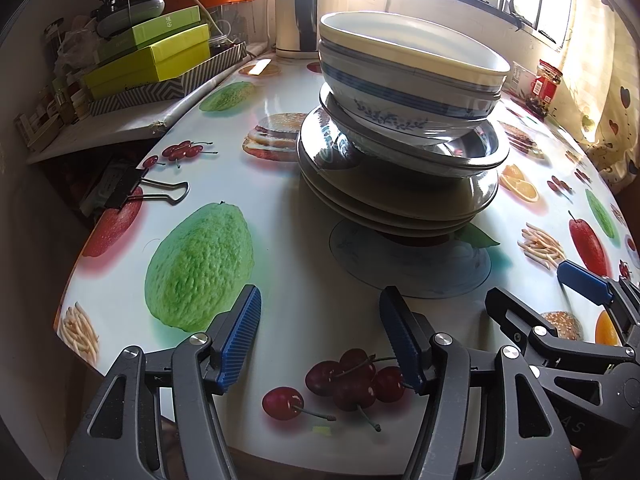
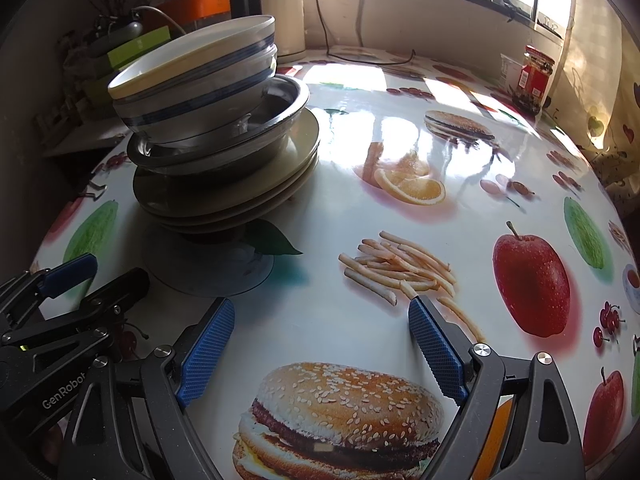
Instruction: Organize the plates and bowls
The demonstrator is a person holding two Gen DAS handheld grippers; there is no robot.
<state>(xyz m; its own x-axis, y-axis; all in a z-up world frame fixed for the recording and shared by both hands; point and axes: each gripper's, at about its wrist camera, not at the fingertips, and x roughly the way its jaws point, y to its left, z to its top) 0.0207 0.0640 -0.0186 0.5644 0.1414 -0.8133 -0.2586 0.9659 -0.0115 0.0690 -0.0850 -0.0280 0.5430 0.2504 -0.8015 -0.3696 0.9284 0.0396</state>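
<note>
Blue-banded white ceramic bowls nest in a steel basin atop stacked beige plates on the glossy food-print desk; both grippers' fingers, left and right, spread apart, empty.

- One stack of dishes, everything piled together, standing on the table left of centre in the right wrist view.
- On top, a cream bowl, nested in a white bowl with blue bands and a blue leaf pattern; both tilt.
- Under them, shiny metal bowls, rims offset.
- At the bottom, several cream plates, stacked slightly askew, lowest one resting on the table.
</note>
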